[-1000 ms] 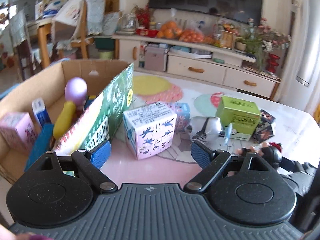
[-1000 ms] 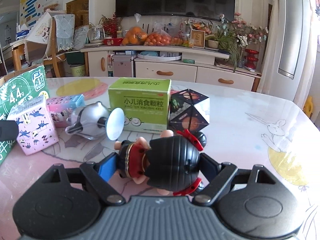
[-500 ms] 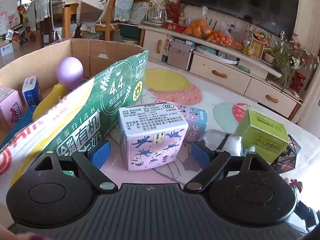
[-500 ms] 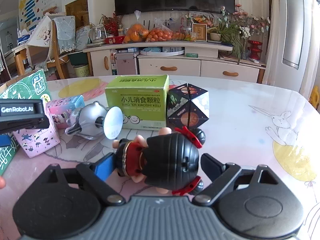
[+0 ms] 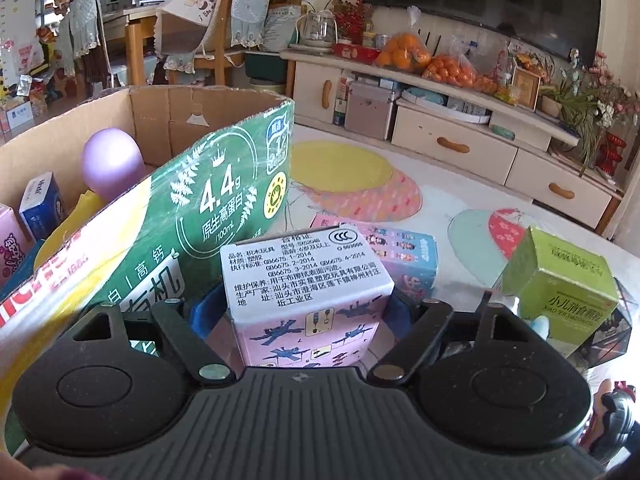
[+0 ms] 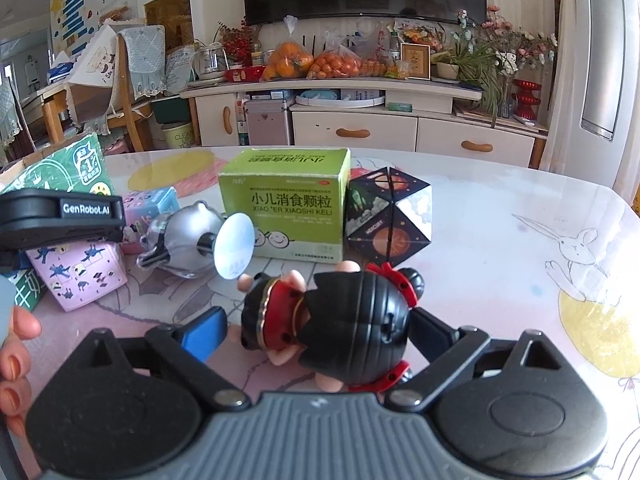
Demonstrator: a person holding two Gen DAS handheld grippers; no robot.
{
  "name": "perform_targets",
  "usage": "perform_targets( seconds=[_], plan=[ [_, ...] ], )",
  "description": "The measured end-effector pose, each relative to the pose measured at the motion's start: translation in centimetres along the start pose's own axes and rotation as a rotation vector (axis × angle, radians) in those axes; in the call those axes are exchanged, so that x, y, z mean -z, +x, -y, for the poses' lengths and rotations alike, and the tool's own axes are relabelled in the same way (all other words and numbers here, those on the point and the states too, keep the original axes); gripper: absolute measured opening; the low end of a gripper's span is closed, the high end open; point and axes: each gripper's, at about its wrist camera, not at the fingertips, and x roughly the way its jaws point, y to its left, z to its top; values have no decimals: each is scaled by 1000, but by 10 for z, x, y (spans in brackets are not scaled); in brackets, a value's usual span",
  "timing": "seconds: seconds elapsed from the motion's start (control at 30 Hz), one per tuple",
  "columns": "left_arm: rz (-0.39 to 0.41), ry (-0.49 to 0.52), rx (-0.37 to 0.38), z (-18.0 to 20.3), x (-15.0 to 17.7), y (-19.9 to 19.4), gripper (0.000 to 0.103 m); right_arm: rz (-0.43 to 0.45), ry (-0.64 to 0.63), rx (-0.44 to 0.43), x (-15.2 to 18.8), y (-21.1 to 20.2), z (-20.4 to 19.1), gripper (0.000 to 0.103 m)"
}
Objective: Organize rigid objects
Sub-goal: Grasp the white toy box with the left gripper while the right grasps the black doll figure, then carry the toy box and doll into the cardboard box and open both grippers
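Your left tongs [image 5: 308,312] pinch the pink printed cardboard box [image 5: 306,292]; lifting could snag the green-printed carton wall [image 5: 168,224] just left. Right tongs [image 6: 316,332] sit released around the black-haired doll figurine [image 6: 340,328].

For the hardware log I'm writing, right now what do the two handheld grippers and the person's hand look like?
Both the left gripper and right gripper share one design: speckled matte black round housings, black linkage arms with silver pivot pins, a ribbed dark grey centre plate, and blue pads on the fingers. A white "GenRobot.AI" label marks the left one's side. The hand is bare-skinned; no cables or sleeve show.
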Motion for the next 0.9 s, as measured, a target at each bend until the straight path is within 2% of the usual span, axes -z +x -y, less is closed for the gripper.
perform_targets(
  seconds=[0.37, 0.5, 0.6, 0.7, 0.9],
  plan=[
    [-3, 112, 56, 4, 4, -3, 97, 20, -18, -92, 3, 0, 6, 101],
    [22, 180, 82, 9, 7, -4, 97, 34, 1, -130, 7, 0, 14, 101],
    [41, 237, 122, 13, 12, -8, 97, 63, 23, -139, 11, -4, 21, 101],
    [62, 296, 166, 18, 19, -13, 97, 87, 59, -185, 13, -10, 28, 101],
    [55, 309, 231, 13, 22, -18, 97, 93, 75, -164, 14, -15, 29, 102]
  ],
)
